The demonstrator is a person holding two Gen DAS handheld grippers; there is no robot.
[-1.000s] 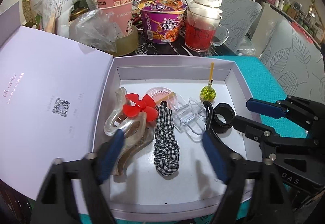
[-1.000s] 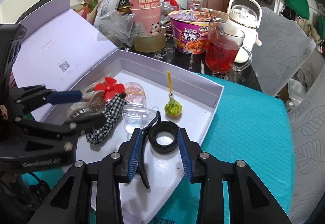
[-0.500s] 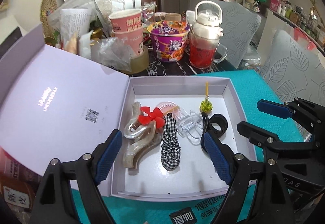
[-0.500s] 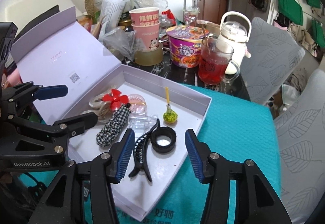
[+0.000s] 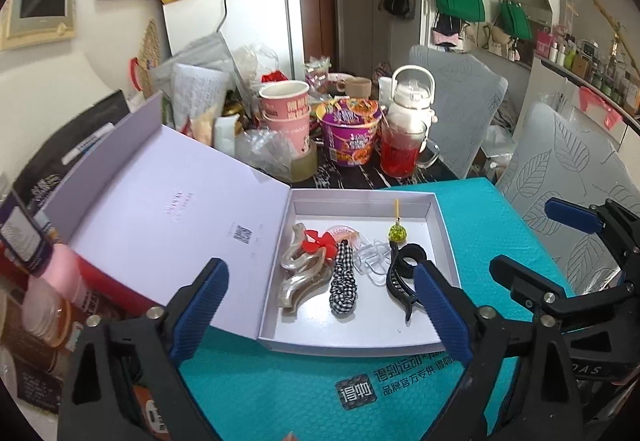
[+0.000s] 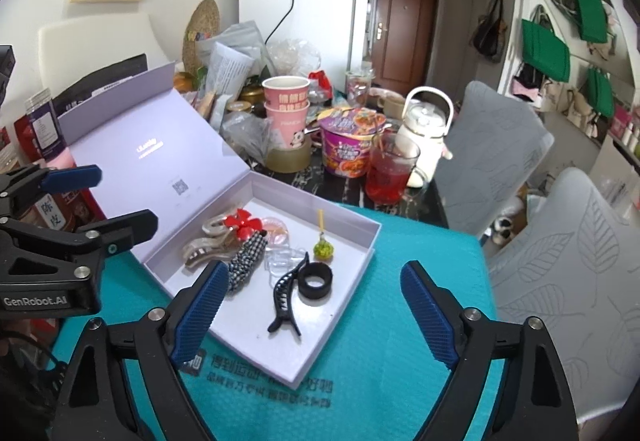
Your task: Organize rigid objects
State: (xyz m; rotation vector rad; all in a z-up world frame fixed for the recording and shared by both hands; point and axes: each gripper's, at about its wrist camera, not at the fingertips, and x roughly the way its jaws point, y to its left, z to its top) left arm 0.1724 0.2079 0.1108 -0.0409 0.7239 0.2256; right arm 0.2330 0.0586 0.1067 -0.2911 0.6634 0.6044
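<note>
Hovering over teal mat (image 6: 408,325) w/ lavender box (image 6: 352,273), both grippers (image 5: 320,309) (image 6: 312,309) wide, holding 0.

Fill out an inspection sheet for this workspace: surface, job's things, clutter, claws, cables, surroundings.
Surface: teal mat under the open lilac box.
Job's things: in the box lie a black claw clip, black ring, checked scrunchie, red flower clip, clear clips, green charm.
Clutter: pink cups, noodle bowl, red drink mug, tape roll.
Claws: left claw and right claw open, empty, above the mat.
Cables: black cord down the fridge.
Surroundings: grey chairs, green bags.
</note>
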